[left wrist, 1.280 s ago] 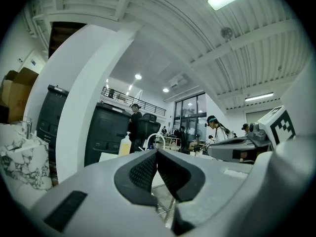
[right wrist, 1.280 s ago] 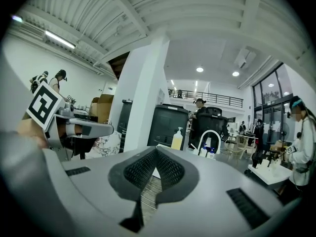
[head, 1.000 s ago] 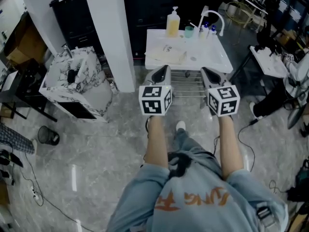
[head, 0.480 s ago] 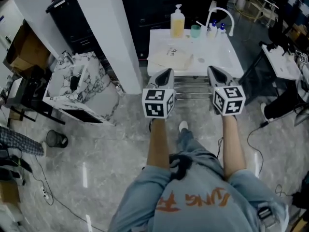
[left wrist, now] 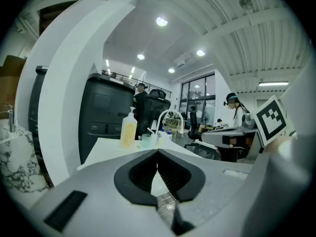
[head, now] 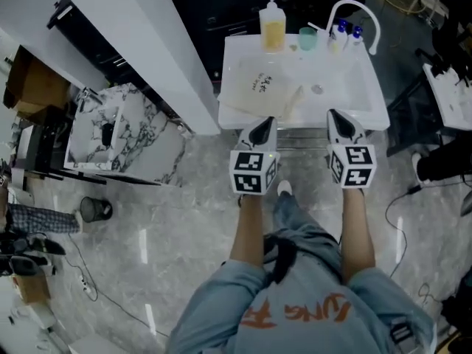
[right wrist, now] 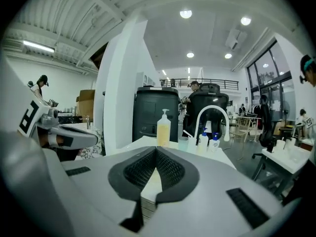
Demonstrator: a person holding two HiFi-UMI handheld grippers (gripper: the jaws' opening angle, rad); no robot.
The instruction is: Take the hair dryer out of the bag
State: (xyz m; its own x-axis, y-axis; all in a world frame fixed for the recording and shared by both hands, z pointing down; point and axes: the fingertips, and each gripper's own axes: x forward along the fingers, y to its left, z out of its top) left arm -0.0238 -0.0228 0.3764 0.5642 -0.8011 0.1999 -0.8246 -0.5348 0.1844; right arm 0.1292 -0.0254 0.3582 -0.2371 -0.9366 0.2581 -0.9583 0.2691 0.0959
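A cream cloth bag (head: 264, 91) with dark print lies flat on the white washbasin counter (head: 369, 105) at the top of the head view. No hair dryer shows; I cannot see inside the bag. My left gripper (head: 263, 126) is shut and empty, with its tips at the counter's near edge just below the bag. Level with it, my right gripper (head: 339, 119) is also shut and empty, at the near edge to the bag's right. In the left gripper view the jaws (left wrist: 157, 151) meet over the counter (left wrist: 106, 149). The right gripper view shows closed jaws (right wrist: 155, 148) too.
At the counter's back stand a yellow soap bottle (head: 272, 24), a green cup (head: 307, 39), small blue-capped bottles (head: 346, 32) and a white arched tap (head: 354, 13). A white pillar (head: 147, 43) and a marble-patterned basin unit (head: 110, 135) stand left. A metal rack (head: 299, 135) sits under the counter.
Both grippers have moved forward and down towards the white counter, side by side, staying shut. The counter and bag now lie much nearer their tips.
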